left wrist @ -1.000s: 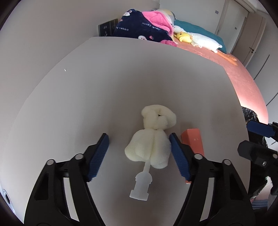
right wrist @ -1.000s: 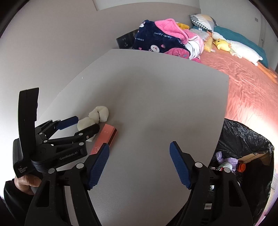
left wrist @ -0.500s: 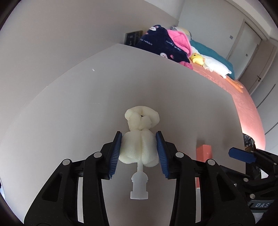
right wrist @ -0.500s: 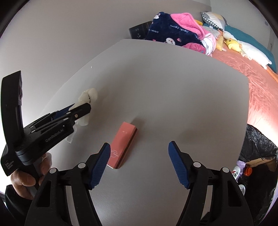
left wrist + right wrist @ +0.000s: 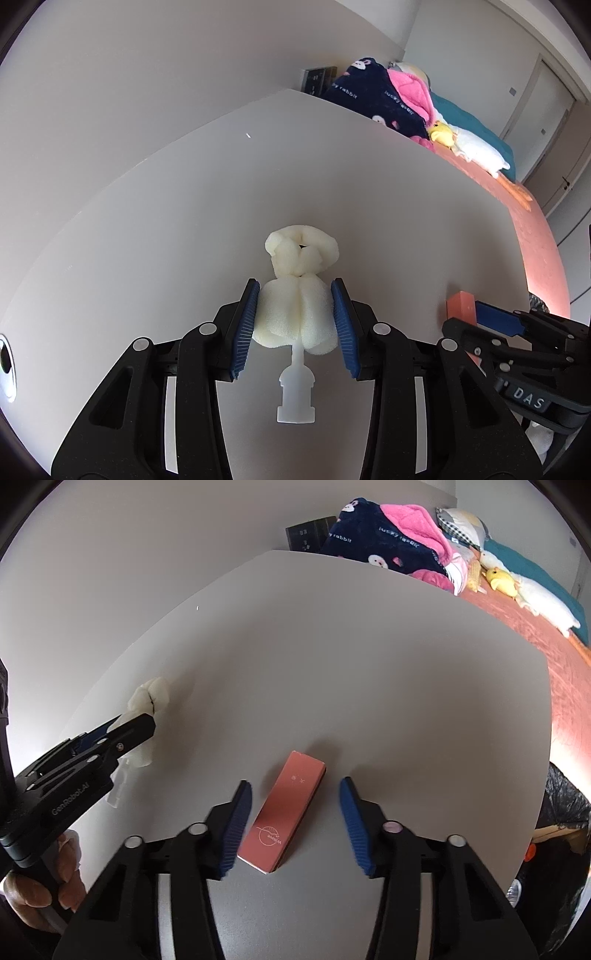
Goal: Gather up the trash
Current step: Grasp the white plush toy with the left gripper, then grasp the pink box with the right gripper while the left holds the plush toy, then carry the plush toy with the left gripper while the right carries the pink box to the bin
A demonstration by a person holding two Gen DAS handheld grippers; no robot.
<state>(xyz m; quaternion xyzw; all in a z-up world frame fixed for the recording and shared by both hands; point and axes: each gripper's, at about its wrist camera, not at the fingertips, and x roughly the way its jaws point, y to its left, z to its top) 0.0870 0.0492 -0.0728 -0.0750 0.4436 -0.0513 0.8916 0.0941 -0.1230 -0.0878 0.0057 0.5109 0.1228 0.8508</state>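
A cream foam wad (image 5: 295, 314) with a white plastic stem lies on the grey table (image 5: 184, 229). My left gripper (image 5: 295, 325) is shut on the foam wad, both blue pads pressed against its sides. The wad also shows in the right wrist view (image 5: 147, 701), held by the left gripper. A pink box (image 5: 284, 808) lies flat on the table between the open jaws of my right gripper (image 5: 293, 823), which does not touch it. The pink box's end shows in the left wrist view (image 5: 460, 304), partly behind the right gripper.
A black trash bag (image 5: 561, 812) with some trash in it hangs past the table's right edge. A bed with a pink sheet (image 5: 569, 650), a navy and pink blanket (image 5: 388, 542) and plush toys stands behind the table. A white wall runs along the left.
My left gripper closed on the foam wad. My right gripper swung left and forward until the pink box lay between its open jaws.
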